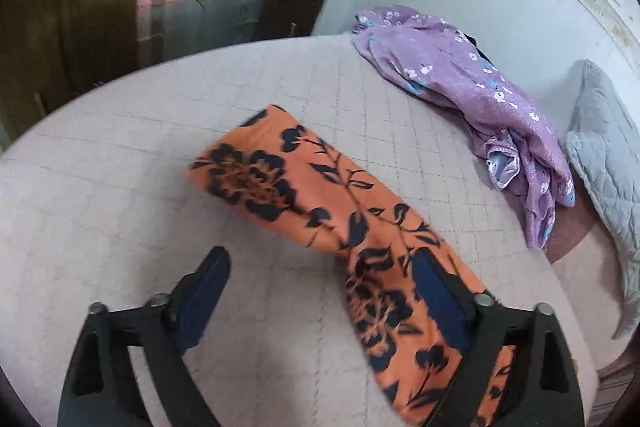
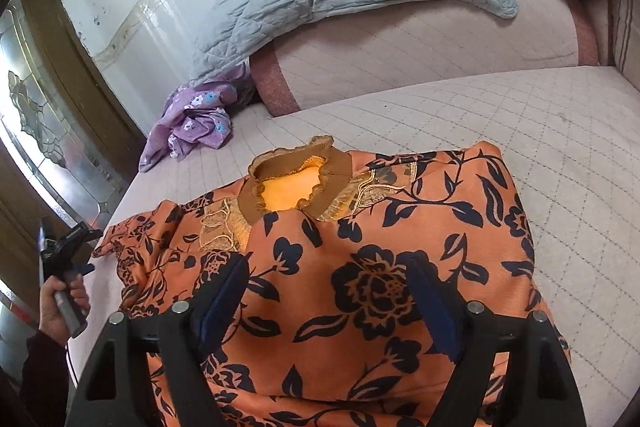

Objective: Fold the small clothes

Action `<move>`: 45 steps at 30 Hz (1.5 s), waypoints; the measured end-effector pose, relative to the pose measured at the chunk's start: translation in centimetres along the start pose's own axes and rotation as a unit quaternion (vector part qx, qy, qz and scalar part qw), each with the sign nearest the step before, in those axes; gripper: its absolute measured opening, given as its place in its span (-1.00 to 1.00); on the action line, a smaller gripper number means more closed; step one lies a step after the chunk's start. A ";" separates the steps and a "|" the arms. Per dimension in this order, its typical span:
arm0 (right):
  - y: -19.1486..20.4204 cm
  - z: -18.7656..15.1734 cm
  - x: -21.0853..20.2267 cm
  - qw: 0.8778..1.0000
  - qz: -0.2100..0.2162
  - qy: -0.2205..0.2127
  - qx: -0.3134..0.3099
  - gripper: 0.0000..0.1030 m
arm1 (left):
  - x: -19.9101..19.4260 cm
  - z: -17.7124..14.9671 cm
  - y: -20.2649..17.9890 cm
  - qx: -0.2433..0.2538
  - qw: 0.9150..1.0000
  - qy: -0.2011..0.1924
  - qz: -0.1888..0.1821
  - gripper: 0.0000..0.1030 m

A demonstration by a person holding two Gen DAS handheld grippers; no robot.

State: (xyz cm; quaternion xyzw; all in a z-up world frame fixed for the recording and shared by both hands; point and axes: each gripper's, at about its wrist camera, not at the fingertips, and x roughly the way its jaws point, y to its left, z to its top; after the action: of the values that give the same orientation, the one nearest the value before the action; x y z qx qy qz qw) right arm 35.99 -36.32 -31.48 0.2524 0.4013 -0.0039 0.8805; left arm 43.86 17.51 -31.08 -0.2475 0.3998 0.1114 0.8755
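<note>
While both jaws gape, right hand-held gripper [image 2: 326, 285] over orange top [image 2: 360, 247], left hand-held gripper [image 1: 320, 279] beside sleeve [image 1: 304, 195].

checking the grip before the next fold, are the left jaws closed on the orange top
No, the left gripper has its jaws spread wide, and the orange floral top lies on the bed with nothing clamped between them.

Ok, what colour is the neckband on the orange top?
Brown, ribbed neckband, yellow lining inside; right wrist view shows it best.

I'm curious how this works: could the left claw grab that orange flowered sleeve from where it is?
Probably yes: the left claw is open above the orange flowered sleeve, with nothing lying between them on the quilted pink bed cover.
</note>
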 end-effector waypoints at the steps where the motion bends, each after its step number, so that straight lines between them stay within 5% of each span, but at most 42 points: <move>1: 0.0 0.0 0.2 1.000 -0.001 0.001 -0.001 0.62 | 0.6 0.2 -0.1 -0.002 1.000 0.003 -0.008 0.52; 6: 0.0 -0.2 0.9 1.000 -0.007 0.009 -0.004 0.61 | 3.4 0.7 -0.3 -0.010 1.000 0.021 -0.014 -0.10; 8: -0.2 -0.2 1.1 1.000 -0.012 0.009 -0.004 0.59 | 3.6 0.8 -0.8 0.011 1.000 0.011 -0.010 -0.61; 14: -1.1 0.5 0.3 0.999 -0.024 -0.018 0.017 0.43 | -0.7 0.8 -4.6 0.082 0.996 -0.034 -0.016 -0.78; 18: -2.0 1.3 -1.3 0.998 -0.030 -0.042 0.038 0.43 | -7.0 -1.4 -10.9 0.175 0.980 -0.076 -0.063 -0.78; 20: -2.9 1.9 -2.3 0.996 -0.029 -0.057 0.059 0.43 | -10.1 -3.5 -14.5 0.222 0.966 -0.084 -0.101 -0.78; 24: -5.0 2.7 -4.4 0.991 -0.027 -0.085 0.101 0.43 | -16.1 -10.3 -21.4 0.331 0.923 -0.093 -0.173 -0.78; 29: -7.2 3.1 -6.7 0.983 -0.022 -0.113 0.143 0.43 | -18.6 -19.9 -26.7 0.432 0.874 -0.034 -0.222 -0.72; 30: -7.4 3.1 -6.8 0.982 -0.021 -0.114 0.146 0.43 | -18.8 -22.8 -27.7 0.465 0.854 -0.006 -0.232 -0.68; 33: -7.8 3.3 -7.3 0.982 -0.020 -0.114 0.150 0.43 | -19.6 -27.0 -28.0 0.514 0.824 0.024 -0.236 -0.25; 35: -7.8 3.3 -7.3 0.982 -0.010 -0.111 0.153 0.43 | -20.2 -27.1 -27.0 0.509 0.828 0.023 -0.233 0.13; 38: -7.6 3.0 -7.3 0.983 0.009 -0.098 0.157 0.43 | -20.4 -23.8 -24.5 0.457 0.860 0.020 -0.226 0.22; 42: -6.3 2.4 -6.5 0.987 0.027 -0.070 0.145 0.43 | -18.2 -17.8 -19.8 0.367 0.920 -0.006 -0.140 0.26; 45: -5.8 1.7 -5.4 0.985 0.050 -0.046 0.156 0.43 | -15.6 -15.9 -16.9 0.339 0.938 0.001 -0.071 0.26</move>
State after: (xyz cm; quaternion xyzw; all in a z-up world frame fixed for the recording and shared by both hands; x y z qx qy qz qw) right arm 32.29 -43.23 -29.25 0.4059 0.3419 -0.0336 0.8469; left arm 29.97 -5.16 -22.37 0.0360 0.3957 -0.0938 0.9129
